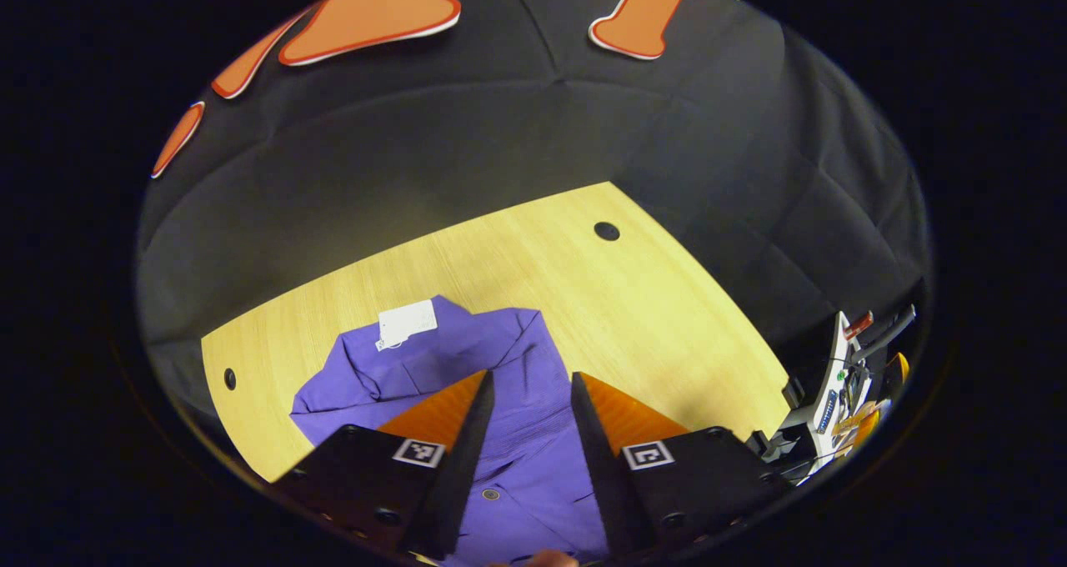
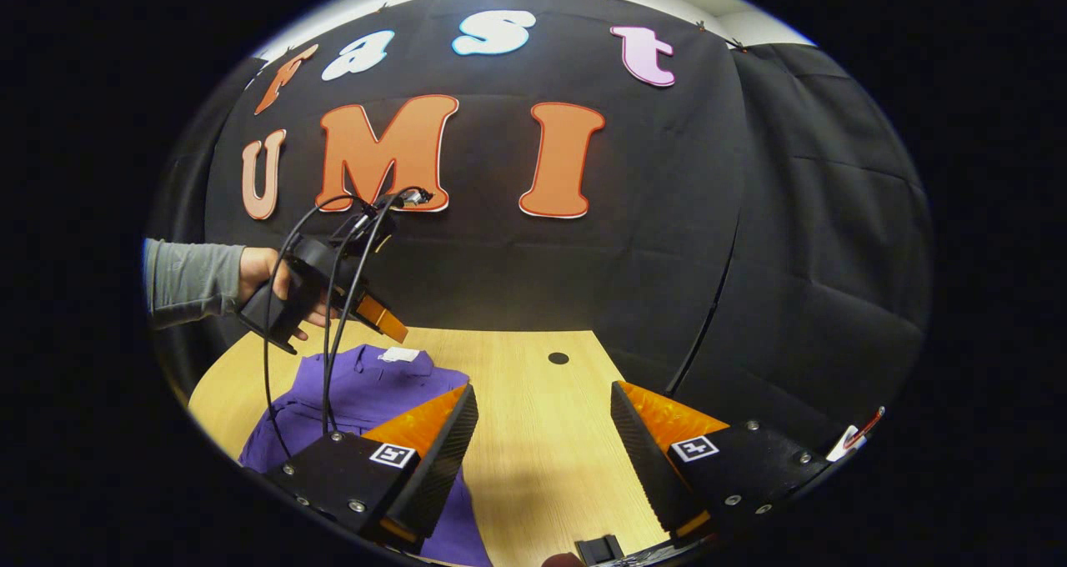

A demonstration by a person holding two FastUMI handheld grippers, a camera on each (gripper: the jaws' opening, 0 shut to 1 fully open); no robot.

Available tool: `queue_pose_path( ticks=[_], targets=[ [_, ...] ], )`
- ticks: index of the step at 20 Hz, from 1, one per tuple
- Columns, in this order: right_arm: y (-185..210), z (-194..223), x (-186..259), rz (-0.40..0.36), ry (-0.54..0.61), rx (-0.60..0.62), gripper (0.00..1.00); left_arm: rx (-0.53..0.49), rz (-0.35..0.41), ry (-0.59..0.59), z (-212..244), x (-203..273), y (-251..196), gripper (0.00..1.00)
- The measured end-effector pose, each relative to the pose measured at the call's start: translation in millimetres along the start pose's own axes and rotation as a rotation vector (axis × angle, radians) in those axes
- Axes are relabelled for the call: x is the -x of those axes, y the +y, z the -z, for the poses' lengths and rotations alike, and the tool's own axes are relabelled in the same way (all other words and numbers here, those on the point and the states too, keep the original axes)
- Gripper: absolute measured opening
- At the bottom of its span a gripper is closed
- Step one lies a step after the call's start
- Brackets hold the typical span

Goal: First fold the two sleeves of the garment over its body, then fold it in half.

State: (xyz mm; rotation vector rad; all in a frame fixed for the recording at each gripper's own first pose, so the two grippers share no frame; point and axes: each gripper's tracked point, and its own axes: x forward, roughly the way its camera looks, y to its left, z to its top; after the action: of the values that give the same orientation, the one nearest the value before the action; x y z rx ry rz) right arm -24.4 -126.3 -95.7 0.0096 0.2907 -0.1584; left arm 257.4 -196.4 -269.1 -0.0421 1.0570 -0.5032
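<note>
We hover | left gripper [image 1: 530, 383] parted, empty, above shirt [image 1: 508, 400] on table [image 1: 633, 317] | right gripper [image 2: 542, 400] wide beside it | risk: pinching 2 layers, dragging shirt askew

Left gripper view sits close above the purple garment [image 1: 517, 434], tilted down at the desk [image 1: 633, 300]. Right gripper view rides higher, facing the wall; both share that desk and garment.

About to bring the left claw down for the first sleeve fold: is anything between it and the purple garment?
Nothing visible. The left claw hangs open right over the purple garment, with only bare cloth showing between its fingers. A white tag lies near the collar, off to the side.
</note>
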Motion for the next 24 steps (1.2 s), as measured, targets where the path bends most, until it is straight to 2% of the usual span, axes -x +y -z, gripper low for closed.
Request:
queue_pose_path(
  ticks=[2,3,4,7,13,16,17,18,20,21,24],
  targets=[
    [9.5,-4.4,-3.3,-0.019,-0.009,0.009,0.95,0.002,-0.023,-0.089,-5.4,22.7,6.7,0.89],
    [14.9,-6.6,-4.8,-0.030,-0.016,0.014,0.95,-0.002,-0.057,-0.161,-11.7,34.6,18.4,0.96],
    [20.5,-8.5,-6.5,-0.041,-0.024,0.019,0.95,-0.009,-0.105,-0.255,-19.6,45.6,32.9,0.97],
    [43.9,-14.8,-10.8,-0.087,-0.039,0.037,0.95,0.009,-0.198,-0.407,-14.1,89.6,55.4,0.96],
    [90.2,-36.1,-21.1,-0.166,-0.092,0.073,0.95,0.026,-0.381,-0.641,5.6,188.2,105.2,0.95],
    [108.1,-45.2,-22.5,-0.196,-0.130,0.082,0.95,0.020,-0.449,-0.771,15.9,241.0,113.7,0.95],
    [114.6,-49.6,-22.6,-0.205,-0.152,0.081,1.00,0.008,-0.493,-0.812,21.8,258.5,114.6,0.95],
    [120.4,-54.4,-22.7,-0.215,-0.173,0.075,0.95,-0.007,-0.539,-0.860,29.1,276.4,119.4,0.95],
    [131.8,-54.7,-25.5,-0.236,-0.183,0.067,0.95,-0.015,-0.582,-0.909,50.5,299.4,116.8,0.92],
    [136.8,-55.3,-25.9,-0.243,-0.188,0.065,0.95,-0.008,-0.598,-0.918,65.4,308.5,115.8,0.94],
    [148.9,-71.4,-19.6,-0.257,-0.250,0.054,0.96,0.045,-0.634,-0.975,89.4,340.5,115.4,0.92]
  ],
)
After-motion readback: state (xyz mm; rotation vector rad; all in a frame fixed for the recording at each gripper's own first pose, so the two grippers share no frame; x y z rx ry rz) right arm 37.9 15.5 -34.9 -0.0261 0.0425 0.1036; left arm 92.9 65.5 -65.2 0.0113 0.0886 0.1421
